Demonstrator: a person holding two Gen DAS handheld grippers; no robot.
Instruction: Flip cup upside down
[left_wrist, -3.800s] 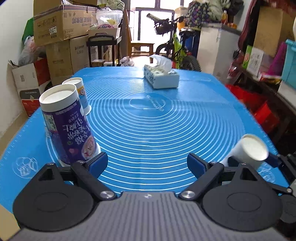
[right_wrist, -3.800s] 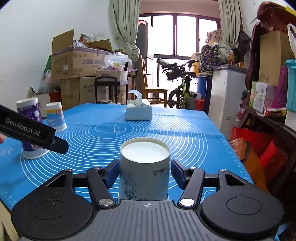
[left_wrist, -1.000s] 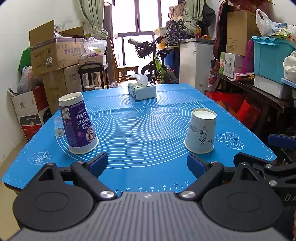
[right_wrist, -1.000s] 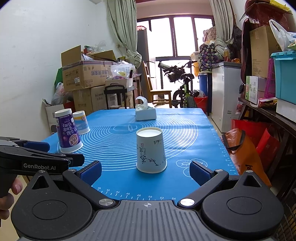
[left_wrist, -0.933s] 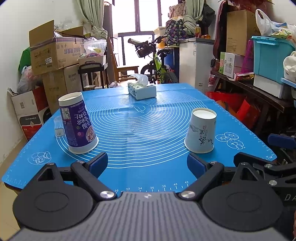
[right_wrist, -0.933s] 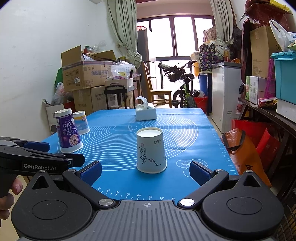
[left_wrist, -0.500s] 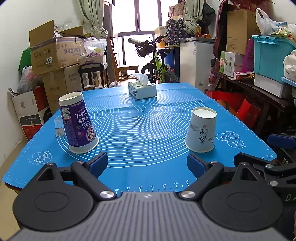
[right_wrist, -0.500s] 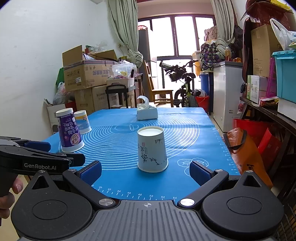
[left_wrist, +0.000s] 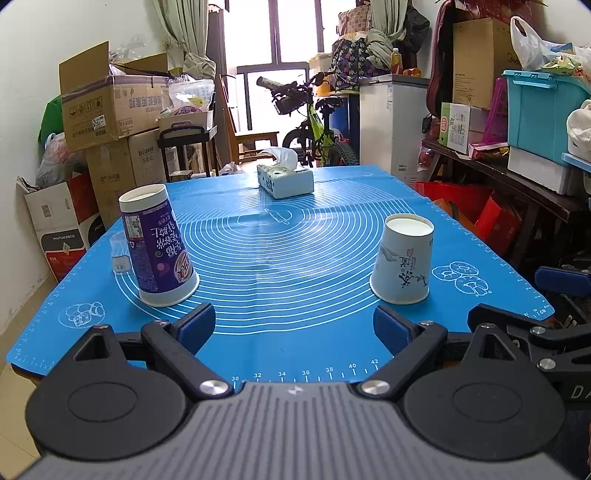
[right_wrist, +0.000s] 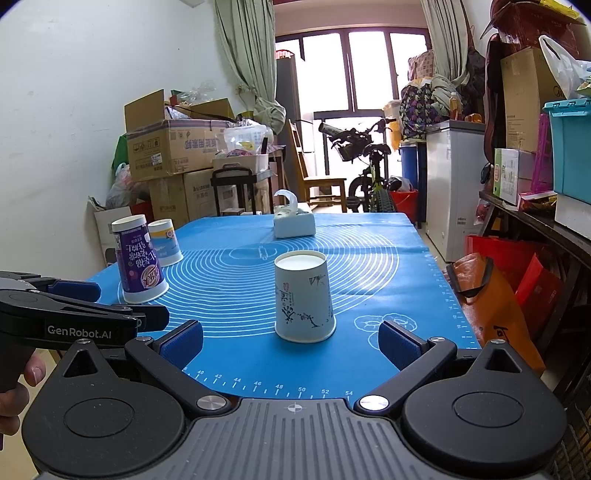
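Observation:
A white paper cup with ink drawings (right_wrist: 304, 297) stands upside down on the blue mat (right_wrist: 240, 280); it also shows in the left wrist view (left_wrist: 402, 258). A purple cup (left_wrist: 157, 245) stands upside down at the left, also in the right wrist view (right_wrist: 139, 258). A third, blue and yellow cup (right_wrist: 165, 242) stands upside down behind it. My left gripper (left_wrist: 294, 326) is open and empty, back near the mat's front edge. My right gripper (right_wrist: 290, 343) is open and empty, just in front of the white cup.
A tissue box (left_wrist: 285, 180) sits at the far end of the mat. Cardboard boxes (left_wrist: 110, 107) stand at the left, a bicycle (left_wrist: 314, 122) behind the table, shelves with bins (left_wrist: 539, 122) at the right. The other gripper (right_wrist: 74, 317) shows at the left in the right wrist view.
About four seconds ago my right gripper held the white cup; now the cup stands free on the mat. Both grippers have pulled back. Over the last second almost nothing has moved.

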